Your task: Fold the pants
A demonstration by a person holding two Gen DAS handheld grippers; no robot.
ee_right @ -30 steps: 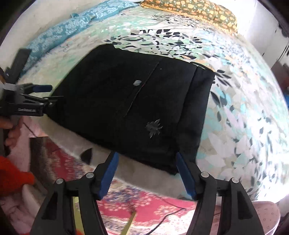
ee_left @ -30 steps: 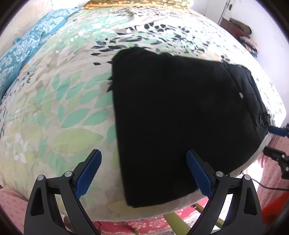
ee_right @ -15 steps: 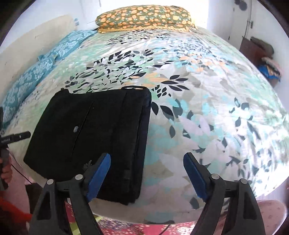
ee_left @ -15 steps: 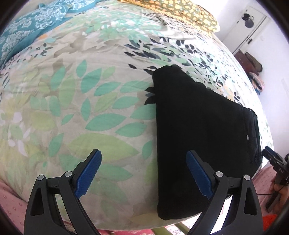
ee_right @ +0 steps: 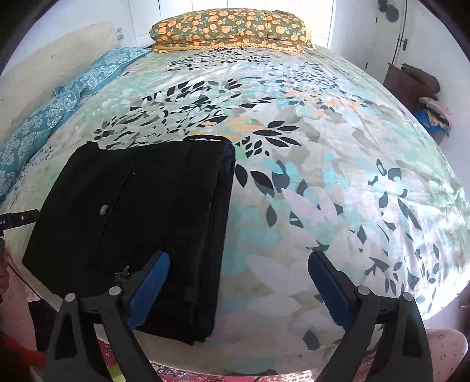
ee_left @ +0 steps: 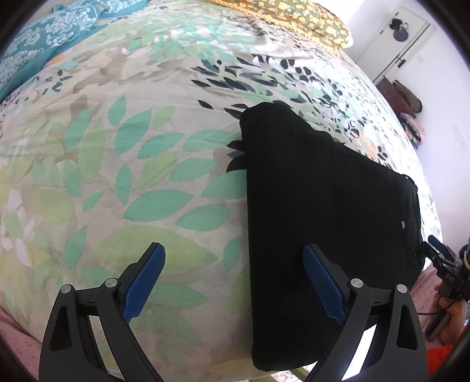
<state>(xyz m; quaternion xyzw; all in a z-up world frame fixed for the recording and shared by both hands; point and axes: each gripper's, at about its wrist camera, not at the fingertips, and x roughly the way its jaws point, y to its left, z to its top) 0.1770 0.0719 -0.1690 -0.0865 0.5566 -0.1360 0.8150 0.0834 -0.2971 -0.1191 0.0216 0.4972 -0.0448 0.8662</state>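
Left gripper (ee_left: pixel 233 282) in the near foreground, jaws spread wide, nothing between the blue pads; one pad over the leaf-print bedspread (ee_left: pixel 123 182), the other over the black cloth. Right gripper (ee_right: pixel 238 289) likewise spread wide and empty, its left pad over the pants, its right pad over bare bedspread (ee_right: pixel 323 176). Pants (ee_left: pixel 317 223), black, folded into a flat compact rectangle, lying on the bed near its front edge; in the right wrist view they (ee_right: pixel 138 223) sit at lower left, the layered edges stacked along the right side of the bundle. A small pale button (ee_right: pixel 103 209) and a seam line show on the top layer; a small motif near the front edge, too small to make out. Neither gripper touches the cloth as far as can be seen. At the right margin of the left wrist view, the other gripper's black body held in a hand (ee_left: pixel 453 314), just beside the bundle's far corner. Farther back: teal patterned pillows (ee_right: pixel 58 102) along the left side of the bed, an orange-flowered pillow (ee_right: pixel 229 28) at the head. Beyond, white walls, a dark cabinet (ee_right: pixel 411 85) with piled clothing.
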